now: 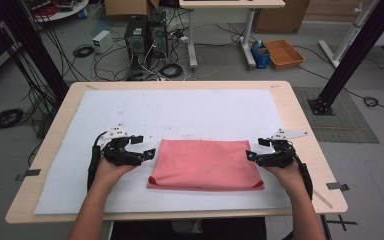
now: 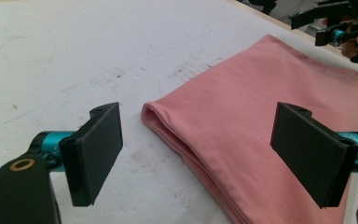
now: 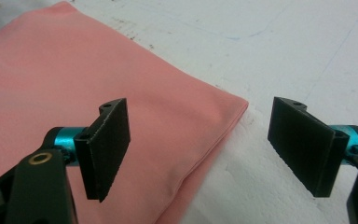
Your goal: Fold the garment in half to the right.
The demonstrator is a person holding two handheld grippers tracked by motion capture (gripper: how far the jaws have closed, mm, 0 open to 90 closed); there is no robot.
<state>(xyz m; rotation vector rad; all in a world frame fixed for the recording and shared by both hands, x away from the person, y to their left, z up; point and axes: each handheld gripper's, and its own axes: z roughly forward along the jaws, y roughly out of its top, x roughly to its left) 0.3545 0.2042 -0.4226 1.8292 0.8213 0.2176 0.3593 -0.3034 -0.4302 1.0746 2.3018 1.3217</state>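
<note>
1. Folded pink cloth lies flat on the white mat, near its front edge.
2. Left gripper and right gripper flank the cloth's short ends, jaws spread, holding nothing.
3. Judged between folds; next, each gripper pinches a corner.

High view: fixed above the person's side of the table, faced forward and down; the whole tabletop and the floor beyond are taken in from afar.

Left gripper view: carried on the left claw, set low and close over the white surface, aimed along its two jaws across the pink cloth toward the right claw.

Right gripper view: carried on the right claw, equally low and near, aimed at a cloth corner.

Shared: the pink cloth is covered by all three views.
</note>
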